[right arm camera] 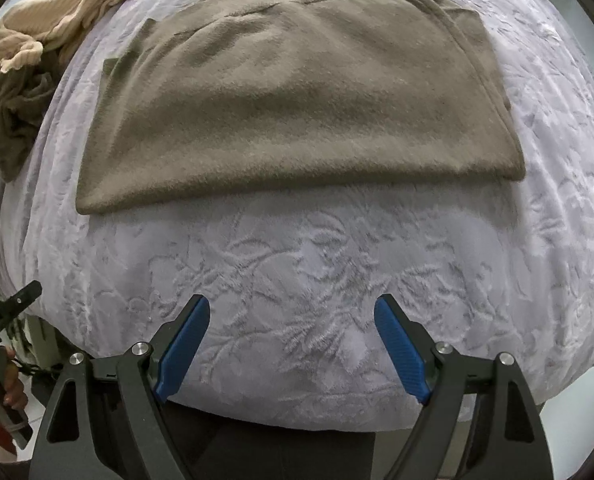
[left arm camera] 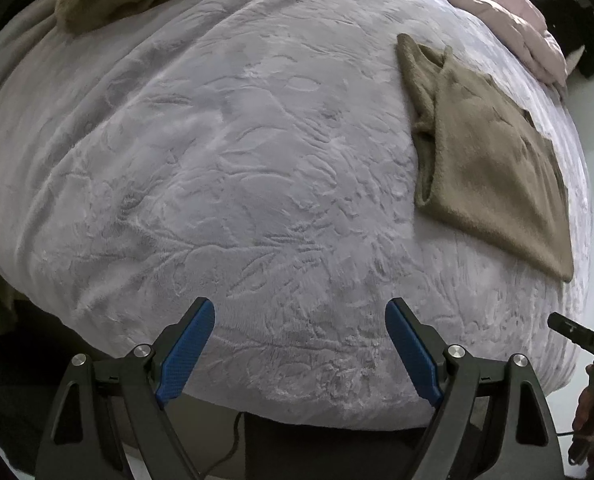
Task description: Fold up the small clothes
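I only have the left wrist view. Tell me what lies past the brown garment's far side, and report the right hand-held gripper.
Observer: In the right wrist view the folded brown garment lies flat on the pale blanket, with a crumpled beige ribbed cloth heaped at its upper left.
Operator: Report the right hand-held gripper.
Observer: The right hand-held gripper is open and empty, over bare blanket short of the garment's near edge.
Operator: Check for anything else by that heap.
Observer: A darker olive crumpled cloth sits just below the beige one, apart from the folded garment.
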